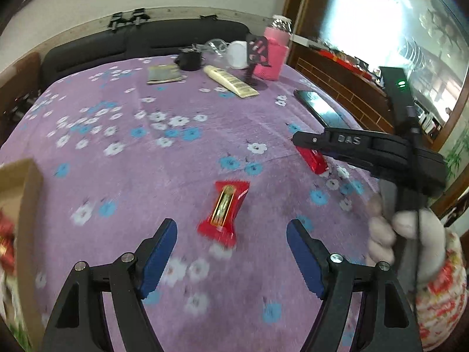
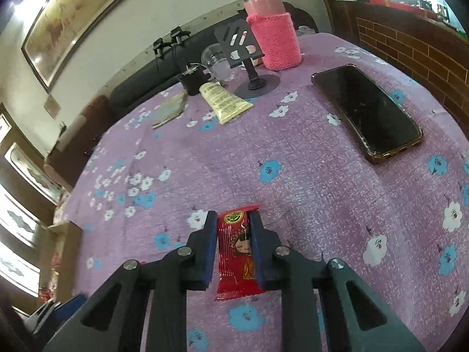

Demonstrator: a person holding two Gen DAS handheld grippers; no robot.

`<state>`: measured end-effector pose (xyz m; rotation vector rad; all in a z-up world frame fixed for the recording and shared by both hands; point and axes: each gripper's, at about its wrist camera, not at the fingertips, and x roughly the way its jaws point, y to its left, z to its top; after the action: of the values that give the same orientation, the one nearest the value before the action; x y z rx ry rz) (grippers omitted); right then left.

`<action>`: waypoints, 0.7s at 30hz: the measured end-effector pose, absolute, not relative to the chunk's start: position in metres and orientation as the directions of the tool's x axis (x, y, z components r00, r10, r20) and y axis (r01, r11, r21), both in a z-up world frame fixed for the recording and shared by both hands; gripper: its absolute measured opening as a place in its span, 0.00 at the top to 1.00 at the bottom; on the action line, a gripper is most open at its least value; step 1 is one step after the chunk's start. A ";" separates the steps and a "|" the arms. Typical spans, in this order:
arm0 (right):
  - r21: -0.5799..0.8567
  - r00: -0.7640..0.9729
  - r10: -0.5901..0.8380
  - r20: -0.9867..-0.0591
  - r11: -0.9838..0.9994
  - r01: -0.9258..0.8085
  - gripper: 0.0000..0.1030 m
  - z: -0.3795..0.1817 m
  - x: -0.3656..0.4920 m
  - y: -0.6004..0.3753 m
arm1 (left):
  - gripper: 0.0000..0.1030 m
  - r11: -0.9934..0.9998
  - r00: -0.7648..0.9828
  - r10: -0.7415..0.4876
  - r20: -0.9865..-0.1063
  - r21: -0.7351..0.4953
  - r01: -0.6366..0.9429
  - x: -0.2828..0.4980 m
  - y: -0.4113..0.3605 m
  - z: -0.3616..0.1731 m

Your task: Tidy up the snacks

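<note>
A red snack packet with a gold centre (image 1: 224, 209) lies on the purple flowered tablecloth (image 1: 176, 152), just ahead of my open, empty left gripper (image 1: 231, 228). My right gripper (image 2: 233, 220) is shut on a second red snack packet with a cartoon girl (image 2: 239, 249), low over the cloth. In the left wrist view the right gripper (image 1: 304, 142) shows at the right, with that packet (image 1: 315, 160) under its fingers. A cardboard box (image 1: 27, 205) with red snacks inside stands at the left edge.
A black phone (image 2: 366, 108) lies to the right. At the back stand a pink-sleeved bottle (image 2: 274, 29), a black phone stand (image 2: 249, 58), a cream tube (image 2: 224, 101), a clear cup (image 2: 215, 60), a small black pot (image 2: 192, 80) and a flat packet (image 2: 171, 110).
</note>
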<state>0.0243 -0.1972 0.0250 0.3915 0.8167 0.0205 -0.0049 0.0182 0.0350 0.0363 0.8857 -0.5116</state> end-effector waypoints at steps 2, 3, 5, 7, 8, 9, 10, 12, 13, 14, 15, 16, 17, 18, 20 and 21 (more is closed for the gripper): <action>0.364 0.679 0.191 -0.709 0.923 0.121 0.80 0.022 0.026 -0.196 | 0.22 0.880 0.512 -0.400 -0.761 -0.161 0.447 0.008 0.011 0.029; 0.369 0.677 0.197 -0.709 0.922 0.118 0.80 0.022 0.027 -0.196 | 0.22 0.877 0.505 -0.398 -0.766 -0.157 0.453 0.013 0.008 0.026; 0.375 0.677 0.205 -0.707 0.920 0.113 0.80 0.022 0.027 -0.197 | 0.29 0.878 0.503 -0.387 -0.773 -0.144 0.456 0.019 0.003 0.023; 0.380 0.679 0.211 -0.703 0.918 0.108 0.80 0.023 0.027 -0.198 | 0.51 0.875 0.488 -0.385 -0.783 -0.143 0.462 0.026 -0.002 0.018; 0.381 0.681 0.212 -0.701 0.918 0.107 0.80 0.023 0.027 -0.198 | 0.65 0.876 0.479 -0.381 -0.791 -0.143 0.460 0.028 -0.004 0.016; 0.382 0.682 0.213 -0.700 0.918 0.105 0.80 0.024 0.027 -0.198 | 0.70 0.880 0.473 -0.367 -0.801 -0.134 0.455 0.029 -0.006 0.013; 0.383 0.683 0.214 -0.699 0.918 0.103 0.80 0.024 0.027 -0.199 | 0.75 0.882 0.472 -0.357 -0.806 -0.124 0.454 0.029 -0.008 0.011; 0.384 0.684 0.217 -0.697 0.918 0.100 0.80 0.024 0.026 -0.198 | 0.78 0.890 0.491 -0.341 -0.801 -0.107 0.444 0.027 -0.008 0.011; 0.383 0.683 0.218 -0.697 0.918 0.099 0.80 0.024 0.026 -0.198 | 0.78 0.892 0.492 -0.344 -0.800 -0.114 0.438 0.026 -0.007 0.012; 0.382 0.683 0.218 -0.697 0.919 0.097 0.80 0.024 0.026 -0.198 | 0.80 0.893 0.492 -0.345 -0.799 -0.118 0.434 0.025 -0.006 0.012; 0.380 0.683 0.217 -0.698 0.920 0.096 0.80 0.024 0.026 -0.197 | 0.80 0.896 0.498 -0.337 -0.799 -0.109 0.430 0.023 -0.005 0.013; 0.378 0.682 0.217 -0.698 0.921 0.094 0.80 0.024 0.026 -0.196 | 0.81 0.900 0.512 -0.322 -0.797 -0.089 0.427 0.020 -0.005 0.015; 0.376 0.682 0.217 -0.698 0.922 0.092 0.80 0.024 0.026 -0.195 | 0.82 0.901 0.522 -0.312 -0.794 -0.074 0.427 0.016 -0.004 0.017; 0.373 0.683 0.216 -0.698 0.924 0.089 0.80 0.025 0.026 -0.194 | 0.82 0.903 0.531 -0.304 -0.791 -0.063 0.424 0.012 -0.004 0.019; 0.367 0.683 0.214 -0.698 0.926 0.086 0.80 0.025 0.026 -0.193 | 0.82 0.906 0.547 -0.292 -0.784 -0.044 0.421 0.007 -0.002 0.023; 0.364 0.683 0.212 -0.699 0.928 0.084 0.80 0.025 0.026 -0.192 | 0.82 0.907 0.560 -0.287 -0.777 -0.033 0.419 0.002 0.000 0.027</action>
<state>0.0257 -0.1920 0.0245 0.3870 0.8214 0.0735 0.0016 -0.0001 0.0265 0.1622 0.8841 -0.4186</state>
